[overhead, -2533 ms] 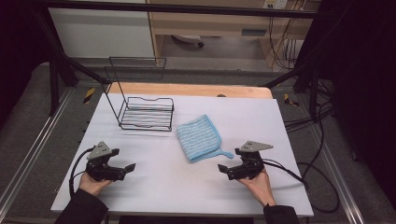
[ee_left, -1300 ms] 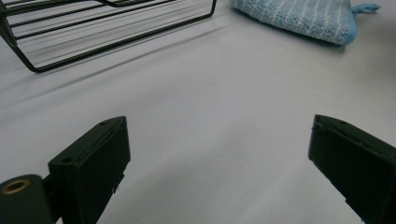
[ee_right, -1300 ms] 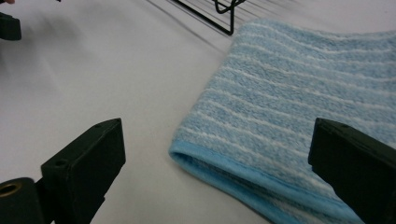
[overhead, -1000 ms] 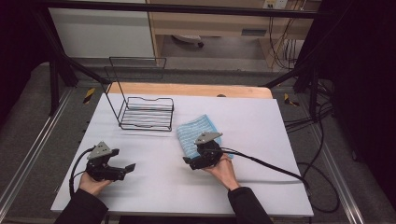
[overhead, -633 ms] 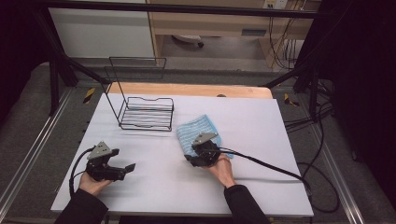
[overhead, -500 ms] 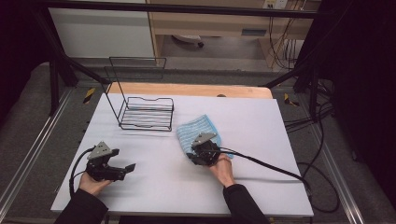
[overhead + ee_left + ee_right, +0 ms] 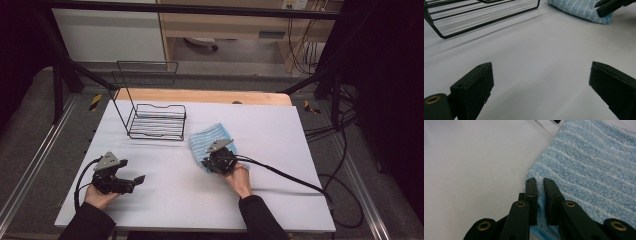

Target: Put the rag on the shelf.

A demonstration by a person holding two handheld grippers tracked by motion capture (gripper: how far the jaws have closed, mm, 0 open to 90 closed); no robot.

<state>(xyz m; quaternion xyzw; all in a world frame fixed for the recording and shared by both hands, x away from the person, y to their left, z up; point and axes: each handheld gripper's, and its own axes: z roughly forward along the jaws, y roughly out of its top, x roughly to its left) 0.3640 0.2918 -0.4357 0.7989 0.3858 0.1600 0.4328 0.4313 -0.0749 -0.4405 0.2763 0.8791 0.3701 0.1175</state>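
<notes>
Black jaws of the right gripper, having just been closing, pinch a fold at the near edge of the blue striped towel, which lies mid-tabletop beside the wire rack. Left gripper jaws stand wide apart over bare tabletop.

A white bench is seen across the middle of the frame. A blue striped cloth lies near its centre, and the right tool is set down on the cloth's lower edge, its jaws just closed, held by a hand reaching in from the bottom. At the lower left the left tool is held just above the bench, well apart from the cloth. A black wire rack stands at the upper left.
</notes>
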